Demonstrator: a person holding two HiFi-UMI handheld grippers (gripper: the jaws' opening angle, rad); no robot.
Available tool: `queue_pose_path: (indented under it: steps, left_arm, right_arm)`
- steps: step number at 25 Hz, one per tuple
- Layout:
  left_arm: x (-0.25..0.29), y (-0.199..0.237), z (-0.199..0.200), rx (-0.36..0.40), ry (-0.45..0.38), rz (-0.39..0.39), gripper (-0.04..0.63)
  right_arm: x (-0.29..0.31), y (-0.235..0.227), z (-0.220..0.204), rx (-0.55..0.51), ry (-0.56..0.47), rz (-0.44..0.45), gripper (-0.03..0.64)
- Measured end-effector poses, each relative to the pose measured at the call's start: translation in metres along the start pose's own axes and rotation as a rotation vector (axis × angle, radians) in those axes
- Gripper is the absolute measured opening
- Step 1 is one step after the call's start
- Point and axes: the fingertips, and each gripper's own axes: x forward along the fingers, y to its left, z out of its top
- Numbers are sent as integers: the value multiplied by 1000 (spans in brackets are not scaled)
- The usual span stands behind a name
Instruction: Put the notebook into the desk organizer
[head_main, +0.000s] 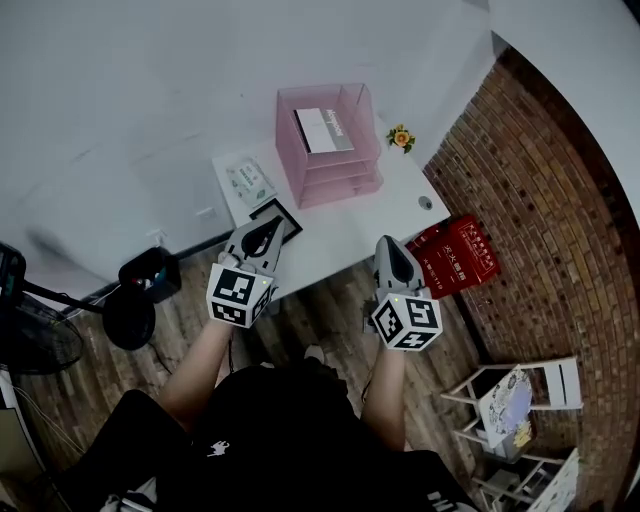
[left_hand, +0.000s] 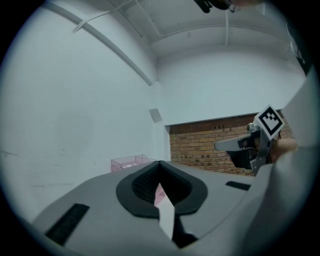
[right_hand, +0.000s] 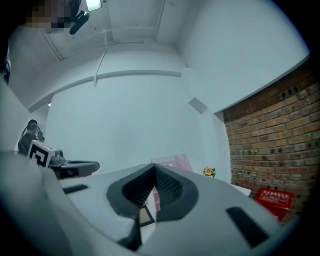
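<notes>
A pink desk organizer (head_main: 345, 160) with stacked trays stands at the back of the white desk (head_main: 400, 195); it also shows as the organizer (left_hand: 127, 161) and the organizer (right_hand: 172, 161) in the gripper views. A white notebook with a grey strip (head_main: 325, 128) lies in its top tray. My left gripper (head_main: 268, 230) hovers over the desk's front edge, shut and empty (left_hand: 159, 165). Just in front of the desk, the right gripper (head_main: 390, 246) is shut on nothing (right_hand: 154, 167). Both are well short of the organizer.
A flat black-bordered thing (head_main: 280, 212) lies on the desk by my left gripper, beside a packet of wipes (head_main: 248, 180). A small flower (head_main: 401, 138) stands right of the organizer. A red box (head_main: 455, 255) and a white rack (head_main: 520, 400) sit on the floor; brick wall at right.
</notes>
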Motion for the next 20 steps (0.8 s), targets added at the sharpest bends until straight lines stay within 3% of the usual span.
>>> queue_pose_path:
  steps: [11, 20]
  left_arm:
    - [-42, 7, 7, 22, -31, -73, 2]
    - [-59, 11, 10, 27, -41, -88, 2]
  right_arm:
    - [-47, 40, -3, 3, -36, -102, 2]
    - [-61, 59, 0, -7, -54, -130, 2]
